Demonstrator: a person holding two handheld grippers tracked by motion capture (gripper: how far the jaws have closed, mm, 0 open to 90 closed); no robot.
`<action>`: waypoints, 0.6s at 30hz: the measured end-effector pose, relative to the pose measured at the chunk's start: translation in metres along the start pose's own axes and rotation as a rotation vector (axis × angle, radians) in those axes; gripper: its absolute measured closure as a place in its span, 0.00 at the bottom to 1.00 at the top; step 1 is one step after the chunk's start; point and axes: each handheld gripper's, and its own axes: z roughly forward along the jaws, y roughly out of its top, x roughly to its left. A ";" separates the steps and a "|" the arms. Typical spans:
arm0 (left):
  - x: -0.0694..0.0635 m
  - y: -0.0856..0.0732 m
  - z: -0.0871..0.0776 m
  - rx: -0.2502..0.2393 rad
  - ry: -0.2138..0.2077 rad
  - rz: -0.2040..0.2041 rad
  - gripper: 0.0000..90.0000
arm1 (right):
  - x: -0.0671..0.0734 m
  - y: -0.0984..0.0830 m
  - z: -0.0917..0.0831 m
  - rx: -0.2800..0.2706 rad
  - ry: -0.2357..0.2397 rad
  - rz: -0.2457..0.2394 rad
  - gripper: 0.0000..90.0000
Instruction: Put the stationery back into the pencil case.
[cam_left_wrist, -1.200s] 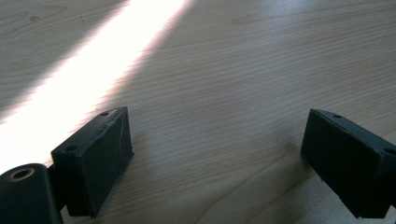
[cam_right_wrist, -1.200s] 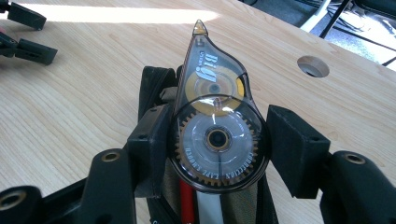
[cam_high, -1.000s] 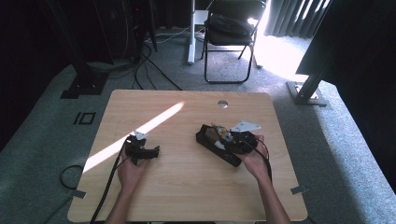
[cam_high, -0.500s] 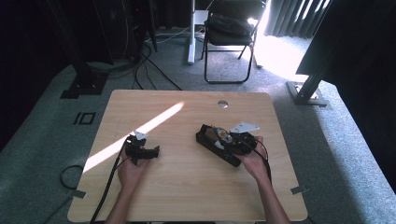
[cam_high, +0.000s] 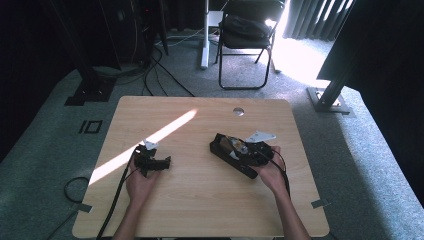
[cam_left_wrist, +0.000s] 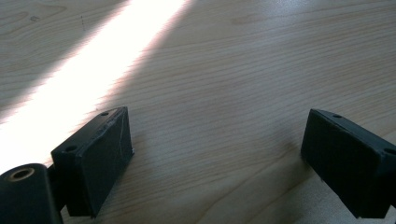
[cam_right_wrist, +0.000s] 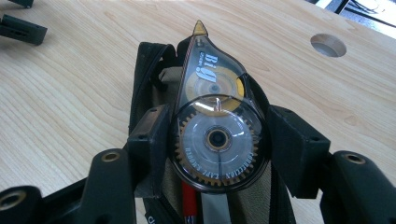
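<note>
The right gripper (cam_right_wrist: 217, 140) gripped a clear, teardrop-shaped plastic correction-tape dispenser (cam_right_wrist: 215, 126) with toothed inner wheels, its two black jaws pressing on either side of the round body. The dispenser sat over the open mouth of a black fabric pencil case (cam_high: 231, 155) with a tan lining, which lay on the pale wooden table (cam_high: 200, 200) toward its right edge, roughly midway between the near and far edges. A red pen (cam_right_wrist: 188, 205) showed inside the case just below the dispenser. Whether the dispenser was going in or coming out could not be told; it seemed only partly within the opening, so the work looked to be in the middle, with the placing or lifting not yet finished. The left gripper (cam_left_wrist: 215, 158) rested low over bare wood nearer the left edge, beside a bright strip of sunlight (cam_high: 150, 142), its jaws spread wide with nothing between them.
</note>
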 end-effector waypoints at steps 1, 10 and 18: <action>0.000 0.000 0.000 0.000 0.000 0.000 0.10 | 0.000 0.000 0.000 0.002 0.001 0.000 0.46; 0.000 0.000 0.000 0.001 0.000 0.001 0.10 | 0.000 -0.001 0.004 0.017 0.007 -0.002 0.46; 0.000 0.000 0.000 0.000 0.000 0.002 0.10 | -0.001 -0.002 0.006 0.032 0.022 0.006 0.46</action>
